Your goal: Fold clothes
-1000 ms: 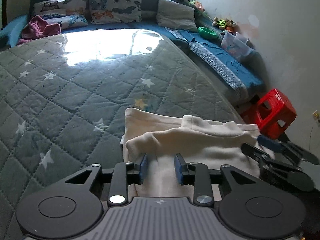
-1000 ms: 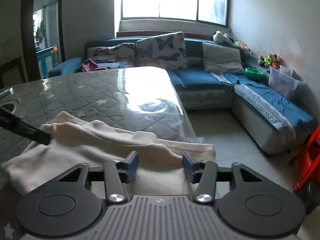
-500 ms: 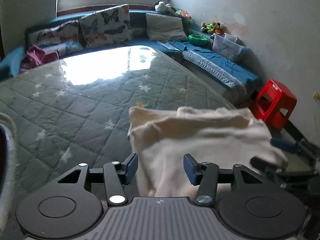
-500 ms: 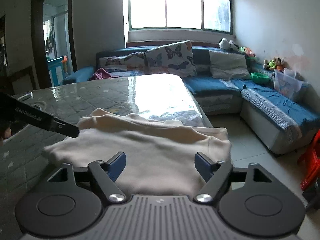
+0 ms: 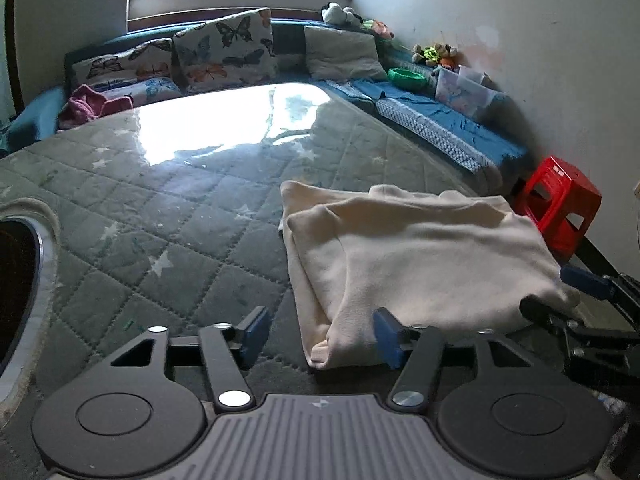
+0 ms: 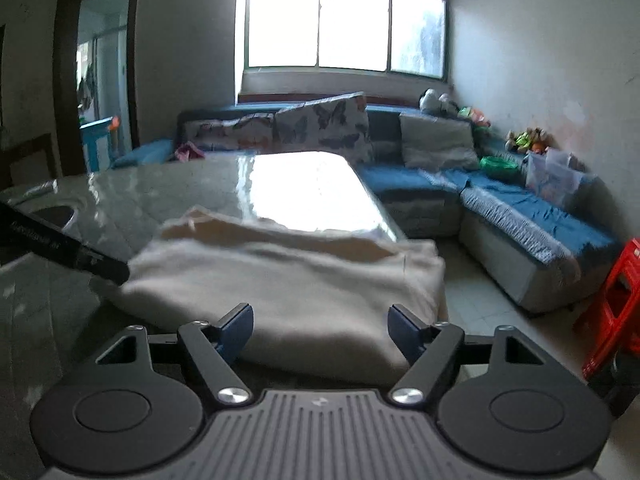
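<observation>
Left wrist view: the left gripper (image 5: 318, 334) is seen with its jaws spread wide, nothing held between them, just before the near left corner of the folded cream cloth (image 5: 416, 256). The cloth is laid in layers at the right edge of the quilted table (image 5: 160, 208), near its front corner. The right gripper (image 6: 322, 330) is also opened wide and empty, held just before the near edge of the cloth (image 6: 296, 288). A red stool (image 5: 558, 204) is seen on the floor beyond the right edge of the table.
</observation>
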Available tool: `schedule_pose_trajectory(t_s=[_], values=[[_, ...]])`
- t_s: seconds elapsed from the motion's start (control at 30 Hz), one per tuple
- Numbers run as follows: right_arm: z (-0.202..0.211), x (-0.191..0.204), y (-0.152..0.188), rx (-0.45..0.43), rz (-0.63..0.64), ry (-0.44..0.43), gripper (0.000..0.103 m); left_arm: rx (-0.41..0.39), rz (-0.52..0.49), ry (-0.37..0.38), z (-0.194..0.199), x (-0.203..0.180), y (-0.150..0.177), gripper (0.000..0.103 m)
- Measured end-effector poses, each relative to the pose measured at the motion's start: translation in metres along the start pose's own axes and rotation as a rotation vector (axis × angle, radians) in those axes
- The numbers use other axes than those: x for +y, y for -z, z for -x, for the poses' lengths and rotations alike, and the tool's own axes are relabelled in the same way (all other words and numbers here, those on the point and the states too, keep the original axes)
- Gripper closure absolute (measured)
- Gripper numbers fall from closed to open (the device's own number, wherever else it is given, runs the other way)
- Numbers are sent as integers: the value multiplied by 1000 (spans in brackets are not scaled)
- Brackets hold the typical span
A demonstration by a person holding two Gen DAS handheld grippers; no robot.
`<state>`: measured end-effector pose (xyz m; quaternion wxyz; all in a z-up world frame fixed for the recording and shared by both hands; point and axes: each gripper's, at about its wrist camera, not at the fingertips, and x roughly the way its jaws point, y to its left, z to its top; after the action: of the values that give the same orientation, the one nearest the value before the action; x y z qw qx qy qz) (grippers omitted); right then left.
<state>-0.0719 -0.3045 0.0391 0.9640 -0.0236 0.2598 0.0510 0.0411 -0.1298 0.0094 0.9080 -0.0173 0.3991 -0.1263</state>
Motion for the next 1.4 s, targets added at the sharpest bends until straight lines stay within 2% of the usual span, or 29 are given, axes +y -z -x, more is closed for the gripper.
schedule_pose_trajectory(t_s=[0.1,0.2,0.27,0.33,0.43,0.57,1.13,1.4], values=[[-11,1,2,37,-4,19,26,9,7,-1,4,-1,4,34],[-11,3,6,48,4,27,21,4,11,-3,11,0,8,27],[-5,4,6,35,-2,20,8,-2,13,-5,16,0,10,18],[2,6,5,22,-7,14,4,-7,13,-6,21,1,12,14],[9,10,4,16,-1,5,0,-12,11,-8,26,0,16,6],[17,18,4,15,10,9,0,-10,11,-15,31,0,22,1],[28,40,8,76,20,-1,0,62,54,-31,41,13,45,0],[33,44,12,91,15,0,0,68,37,-53,44,13,51,0]])
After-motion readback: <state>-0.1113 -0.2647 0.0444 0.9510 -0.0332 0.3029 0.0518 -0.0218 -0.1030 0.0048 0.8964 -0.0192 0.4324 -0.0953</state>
